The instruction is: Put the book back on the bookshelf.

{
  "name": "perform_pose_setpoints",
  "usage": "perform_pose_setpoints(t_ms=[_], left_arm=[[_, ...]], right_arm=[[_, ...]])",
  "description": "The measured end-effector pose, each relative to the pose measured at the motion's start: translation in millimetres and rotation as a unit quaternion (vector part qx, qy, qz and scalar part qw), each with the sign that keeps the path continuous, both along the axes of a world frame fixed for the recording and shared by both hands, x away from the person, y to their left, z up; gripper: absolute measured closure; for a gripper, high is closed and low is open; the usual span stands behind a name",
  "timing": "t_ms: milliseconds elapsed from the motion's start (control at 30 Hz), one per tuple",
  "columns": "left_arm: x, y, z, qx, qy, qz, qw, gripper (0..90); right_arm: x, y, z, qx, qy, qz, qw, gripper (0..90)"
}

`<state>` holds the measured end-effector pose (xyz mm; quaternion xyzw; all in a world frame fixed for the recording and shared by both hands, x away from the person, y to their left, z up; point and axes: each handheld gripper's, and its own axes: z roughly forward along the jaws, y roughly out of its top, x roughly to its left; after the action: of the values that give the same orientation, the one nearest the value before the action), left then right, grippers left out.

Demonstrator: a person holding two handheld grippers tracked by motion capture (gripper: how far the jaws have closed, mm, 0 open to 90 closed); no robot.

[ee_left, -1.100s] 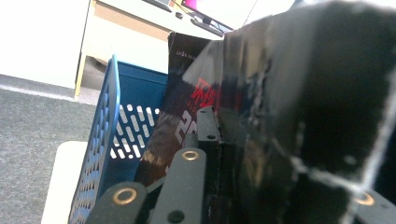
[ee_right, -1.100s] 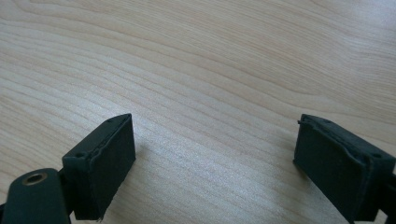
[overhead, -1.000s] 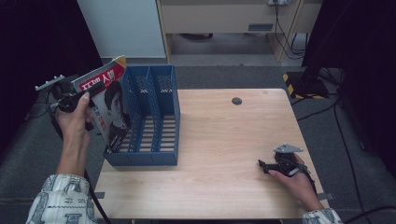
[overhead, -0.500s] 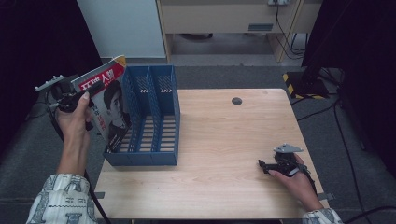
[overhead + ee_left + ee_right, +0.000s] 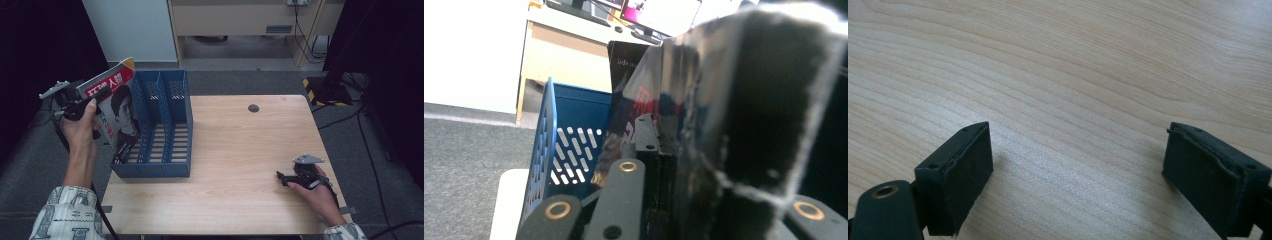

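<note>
A magazine point(image 5: 118, 116) with a red title band and a portrait cover hangs tilted against the left side of a blue three-slot file rack point(image 5: 150, 170); its lower corner is at the rack's left wall. My left gripper point(image 5: 96, 98) is shut on the magazine's upper left part, off the table's left edge. In the left gripper view the glossy magazine point(image 5: 724, 100) rises between the jaws of the left gripper point(image 5: 659, 150), with the rack point(image 5: 574, 125) behind. My right gripper point(image 5: 281, 177) rests on the table near the front right, open and with nothing between its jaws point(image 5: 1078, 160).
The wooden table point(image 5: 240, 150) has a small black round cap point(image 5: 253, 108) near its far edge. A white cabinet point(image 5: 130, 25) and a wooden desk point(image 5: 240, 20) stand behind, and cables and a black-and-yellow base point(image 5: 325, 90) lie on the floor at the right.
</note>
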<state>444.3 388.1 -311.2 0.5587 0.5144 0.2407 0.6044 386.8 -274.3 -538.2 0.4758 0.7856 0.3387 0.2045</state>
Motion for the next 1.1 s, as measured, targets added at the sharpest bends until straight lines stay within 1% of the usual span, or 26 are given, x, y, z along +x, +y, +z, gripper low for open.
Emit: perform_pose_setpoints(t_ms=[167,233,367,400,467,533,633,700,900,1000,1100], left_arm=[[-2.4,-0.1,-6.3,-0.002,-0.008,0.003,1.0,85.9],[-4.1,-1.7,-11.2,0.002,-0.01,0.004,0.9999,86.1],[-5.1,-3.8,-19.1,0.003,-0.007,0.002,1.0,86.1],[-5.0,-3.7,-21.2,0.001,-0.006,0.001,1.0,86.1],[-5.4,-2.9,-24.9,-0.01,-0.008,0.002,0.9999,86.1],[-6.0,-2.4,-27.1,-0.013,-0.009,0.003,0.9999,86.1],[-7.2,-3.4,-31.6,-0.006,-0.005,0.0,1.0,86.1],[-8.3,-4.1,-34.8,-0.01,-0.005,-0.001,0.9999,86.1],[-9.6,-3.3,-43.6,-0.006,0.002,0.0,1.0,85.9],[-10.7,0.5,-49.6,-0.023,0.002,0.0,0.9997,85.9],[-11.2,1.4,-50.0,-0.022,0.002,0.001,0.9998,85.9]], right_arm=[[0.0,0.0,0.0,0.0,0.0,0.0,1.0,12.8],[0.0,0.0,-0.1,0.0,-0.001,0.0,1.0,12.8],[0.1,-0.1,-0.1,-0.001,-0.001,0.0,1.0,12.8],[0.0,0.0,-0.1,0.0,-0.001,0.0,1.0,12.8],[0.0,-0.1,-0.1,-0.001,-0.001,0.0,1.0,12.8],[0.0,0.0,-0.1,-0.001,-0.001,0.001,1.0,12.8],[0.0,-0.1,-0.1,-0.001,-0.001,0.001,1.0,12.8],[0.0,-0.1,-0.1,-0.001,-0.001,0.001,1.0,12.8],[-0.3,0.1,-0.1,-0.001,-0.001,0.001,1.0,12.8],[-0.3,0.1,-0.1,-0.001,-0.001,0.001,1.0,12.8],[-0.3,0.1,-0.1,-0.001,-0.001,0.001,1.0,12.8]])
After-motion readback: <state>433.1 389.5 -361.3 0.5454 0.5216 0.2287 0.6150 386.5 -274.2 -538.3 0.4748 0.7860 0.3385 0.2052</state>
